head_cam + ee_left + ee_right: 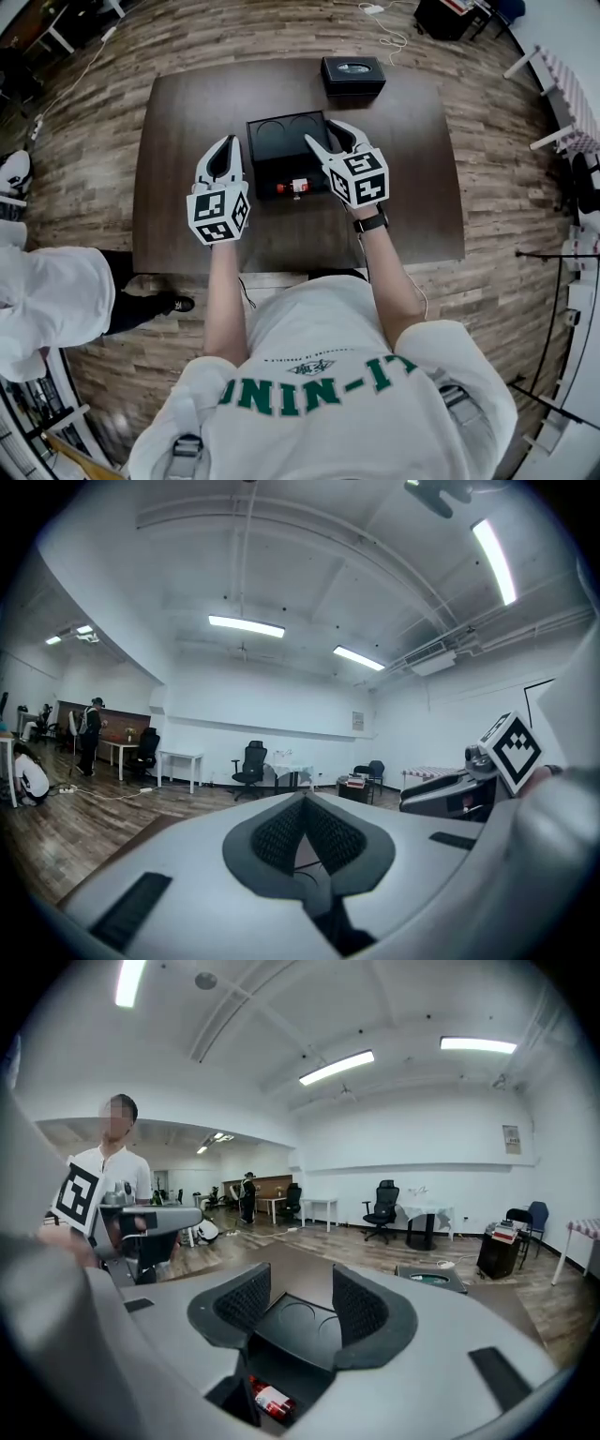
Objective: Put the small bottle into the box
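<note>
An open black box (267, 174) sits mid-table, its lid (286, 134) laid back with two round recesses. The small red-labelled bottle (298, 187) lies on its side inside the box, and the right gripper view shows the bottle (270, 1399) low between the jaws. My right gripper (323, 133) hovers above the box, open with nothing between its pads (251, 1297). My left gripper (228, 142) hangs just left of the box, above the table. In its own view the left gripper (305, 799) has its pads meeting at the tips, empty.
A black tissue box (352, 75) stands at the table's far edge. A person in white (47, 295) is close to the table's near left corner. The dark table (412, 187) stands on a wooden floor. Office chairs (382, 1206) and desks line the far wall.
</note>
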A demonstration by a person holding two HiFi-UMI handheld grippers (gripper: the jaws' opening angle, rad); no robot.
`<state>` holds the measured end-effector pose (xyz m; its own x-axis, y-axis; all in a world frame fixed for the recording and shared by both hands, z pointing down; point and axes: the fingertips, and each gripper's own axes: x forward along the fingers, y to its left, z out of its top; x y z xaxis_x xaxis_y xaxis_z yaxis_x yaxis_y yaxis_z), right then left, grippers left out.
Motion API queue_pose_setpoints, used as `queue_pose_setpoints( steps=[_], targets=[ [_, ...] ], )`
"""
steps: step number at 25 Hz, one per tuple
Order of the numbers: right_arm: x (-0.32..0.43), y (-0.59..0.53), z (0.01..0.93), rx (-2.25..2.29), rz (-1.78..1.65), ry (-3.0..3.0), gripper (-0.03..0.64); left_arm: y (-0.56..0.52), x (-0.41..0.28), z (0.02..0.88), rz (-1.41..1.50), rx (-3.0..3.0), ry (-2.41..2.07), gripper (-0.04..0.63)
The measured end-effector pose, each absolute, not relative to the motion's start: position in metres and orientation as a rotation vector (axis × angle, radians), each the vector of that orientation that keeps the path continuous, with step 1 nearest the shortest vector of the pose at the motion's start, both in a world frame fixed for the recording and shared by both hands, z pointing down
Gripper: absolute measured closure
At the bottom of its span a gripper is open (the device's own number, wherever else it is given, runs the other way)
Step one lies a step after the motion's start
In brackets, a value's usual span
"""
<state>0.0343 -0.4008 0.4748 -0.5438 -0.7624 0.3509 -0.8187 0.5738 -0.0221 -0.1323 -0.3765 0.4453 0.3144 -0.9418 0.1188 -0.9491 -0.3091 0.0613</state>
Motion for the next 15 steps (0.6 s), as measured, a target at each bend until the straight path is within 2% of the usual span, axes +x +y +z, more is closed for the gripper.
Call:
queue_pose_setpoints(
  steps=[15],
  targets=[
    [0.046, -0.367, 0.413, 1.459, 0.189, -2.600, 0.477, -0.360, -0.114, 0.409, 0.043, 2.503, -1.791, 0.583]
  ],
)
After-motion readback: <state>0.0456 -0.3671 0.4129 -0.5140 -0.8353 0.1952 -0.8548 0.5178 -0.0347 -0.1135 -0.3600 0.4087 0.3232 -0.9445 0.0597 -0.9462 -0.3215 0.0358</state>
